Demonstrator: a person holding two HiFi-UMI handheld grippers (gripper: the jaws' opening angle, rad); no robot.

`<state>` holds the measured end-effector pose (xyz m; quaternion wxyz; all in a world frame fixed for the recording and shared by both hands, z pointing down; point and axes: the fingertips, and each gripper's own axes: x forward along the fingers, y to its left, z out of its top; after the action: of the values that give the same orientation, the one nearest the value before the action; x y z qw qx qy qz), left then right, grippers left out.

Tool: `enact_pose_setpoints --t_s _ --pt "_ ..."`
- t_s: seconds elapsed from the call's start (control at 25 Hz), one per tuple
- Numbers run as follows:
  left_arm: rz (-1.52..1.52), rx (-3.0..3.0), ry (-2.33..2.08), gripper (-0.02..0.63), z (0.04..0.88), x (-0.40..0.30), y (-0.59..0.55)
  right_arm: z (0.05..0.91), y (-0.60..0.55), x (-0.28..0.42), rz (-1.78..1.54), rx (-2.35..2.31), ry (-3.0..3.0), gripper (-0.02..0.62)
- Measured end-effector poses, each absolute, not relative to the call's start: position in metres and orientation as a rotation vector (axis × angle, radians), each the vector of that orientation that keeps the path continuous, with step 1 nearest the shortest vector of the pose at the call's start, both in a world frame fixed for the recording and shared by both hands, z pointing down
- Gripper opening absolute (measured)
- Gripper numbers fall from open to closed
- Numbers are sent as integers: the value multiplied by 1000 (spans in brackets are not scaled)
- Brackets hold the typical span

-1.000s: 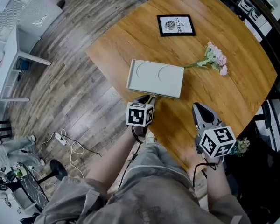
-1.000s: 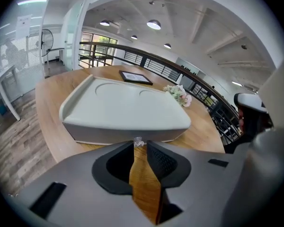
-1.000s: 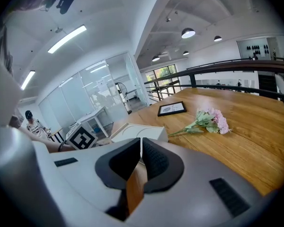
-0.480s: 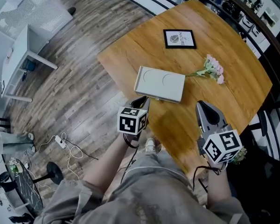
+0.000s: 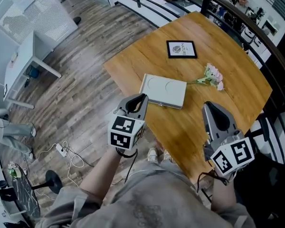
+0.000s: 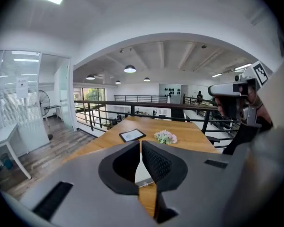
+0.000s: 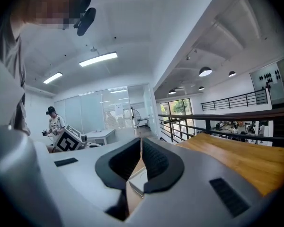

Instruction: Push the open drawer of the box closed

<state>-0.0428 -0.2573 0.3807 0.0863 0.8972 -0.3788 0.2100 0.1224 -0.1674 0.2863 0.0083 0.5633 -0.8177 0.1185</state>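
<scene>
Since the left gripper (image 5: 142, 98) is hanging off the lower-left edge of the desk (image 5: 147, 46), over the floor (image 5: 85, 80), it isn't touching the box (image 5: 164, 88) at all. Its jaws are closing, almost pressed together, with nothing between them. The right gripper (image 5: 208, 105) sits lower right of center, jaws pressed together too, also empty.

The box lies flat near the middle of the frame, close to the desk's left edge. Its drawer (image 5: 166, 103) looks flush or very nearly so on the near side, but I honestly can't tell if it's fully home.

What worries me: if it does need another nudge, nothing is bracing that box. It looks light, so a push from narrow closed tips could slide the whole thing toward the flowers (image 5: 213, 75) instead of seating the drawer. An off-center poke would just spin it.

Writing-wise, the picture frame (image 5: 182, 49) at upper center reads NATURE as far as I can make out, with a round logo beside it. Anything smaller is too tiny to read. The marker cubes (image 5: 124, 132) just carry black-and-white squares, no words.
</scene>
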Motion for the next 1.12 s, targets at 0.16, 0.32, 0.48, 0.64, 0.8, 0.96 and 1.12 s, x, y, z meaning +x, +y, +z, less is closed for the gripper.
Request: enact_pose_setpoints --t_s 0.16,0.32,0.48,0.64,0.8,0.96,1.12 --pt "552 2769 -1162 28 336 -43 -247 265 -157 121 316 1777 -2587 38" --pt "536 2892 -1216 29 296 -42 -233 241 -145 130 240 1868 -2621 38" --pt "471 2975 -1230 28 266 -41 -218 220 -133 136 168 1917 -2639 37" --pt "400 3013 -1249 28 241 -46 -210 204 -124 124 64 1846 -2650 37" --pt "330 3020 -1274 28 227 -48 -201 194 -112 114 -66 1797 -2653 37" --pt "306 3015 -1257 28 227 -52 -196 191 -108 112 -70 1788 -2679 37" --pt "317 3014 -1235 28 233 -57 -193 198 -108 110 -46 1769 -2658 37"
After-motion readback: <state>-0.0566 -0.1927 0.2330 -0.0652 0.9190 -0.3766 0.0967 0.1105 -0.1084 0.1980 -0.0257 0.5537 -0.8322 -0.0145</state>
